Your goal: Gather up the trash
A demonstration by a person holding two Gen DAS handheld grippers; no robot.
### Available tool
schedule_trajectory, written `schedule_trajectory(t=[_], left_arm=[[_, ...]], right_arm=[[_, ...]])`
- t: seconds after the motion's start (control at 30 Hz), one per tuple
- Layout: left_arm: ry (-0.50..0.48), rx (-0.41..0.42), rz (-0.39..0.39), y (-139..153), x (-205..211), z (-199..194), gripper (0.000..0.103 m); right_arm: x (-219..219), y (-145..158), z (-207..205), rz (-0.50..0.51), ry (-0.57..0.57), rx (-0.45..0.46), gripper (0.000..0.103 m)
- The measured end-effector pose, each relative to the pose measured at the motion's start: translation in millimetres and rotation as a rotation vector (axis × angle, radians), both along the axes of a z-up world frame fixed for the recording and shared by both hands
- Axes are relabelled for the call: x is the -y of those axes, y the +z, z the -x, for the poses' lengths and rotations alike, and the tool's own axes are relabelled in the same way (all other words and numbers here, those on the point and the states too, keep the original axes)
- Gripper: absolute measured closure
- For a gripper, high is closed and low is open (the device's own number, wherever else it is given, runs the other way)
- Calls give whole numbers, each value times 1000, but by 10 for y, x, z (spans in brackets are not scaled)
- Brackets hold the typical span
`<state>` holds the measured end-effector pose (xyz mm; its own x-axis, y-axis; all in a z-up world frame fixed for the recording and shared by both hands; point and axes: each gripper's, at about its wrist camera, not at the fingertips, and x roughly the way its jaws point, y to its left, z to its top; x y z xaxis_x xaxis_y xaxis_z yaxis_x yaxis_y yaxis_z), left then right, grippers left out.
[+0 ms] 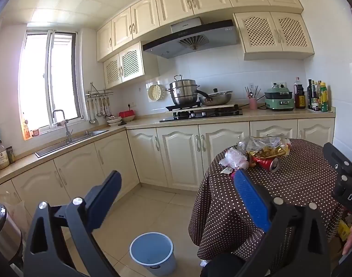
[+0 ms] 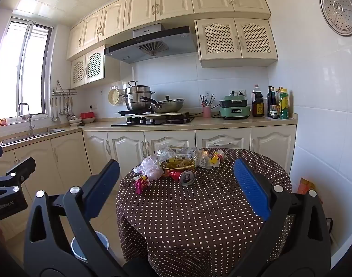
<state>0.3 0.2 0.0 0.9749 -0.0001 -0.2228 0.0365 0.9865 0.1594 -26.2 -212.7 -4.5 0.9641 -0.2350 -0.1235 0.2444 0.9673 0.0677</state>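
**Trash pile on the table, both tongs empty**

Both the left gripper [image 1: 176, 198] and right gripper [image 2: 176, 184] are spread wide, holding nothing. Wrappers [image 2: 178, 161] and a red can [image 2: 184, 176] sit bunched on the dotted table [image 2: 199, 207]. The bucket [image 1: 152, 251] stands on the floor beside it.

— What's in front of you?
— A table [image 2: 199, 207] with the trash heaped at its far side: a can [image 2: 186, 176] lying on its side nearest me, a crumpled bag [image 2: 150, 168] to its left, wrappers [image 2: 182, 155] behind it.
— And the bin?
— The bucket [image 1: 152, 251] stands on the floor, left of the table.
— Behind all that?
— The counter [image 2: 222, 121] along the wall, stove [image 2: 152, 120] on it, sink [image 1: 72, 142] off to the left.
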Motion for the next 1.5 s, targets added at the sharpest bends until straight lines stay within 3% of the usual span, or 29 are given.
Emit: schedule_trajectory(t=[1.5], left_arm=[[5, -3, 10, -25, -54, -46, 7]], right_arm=[[-34, -114, -71, -2, 1, -6, 6]])
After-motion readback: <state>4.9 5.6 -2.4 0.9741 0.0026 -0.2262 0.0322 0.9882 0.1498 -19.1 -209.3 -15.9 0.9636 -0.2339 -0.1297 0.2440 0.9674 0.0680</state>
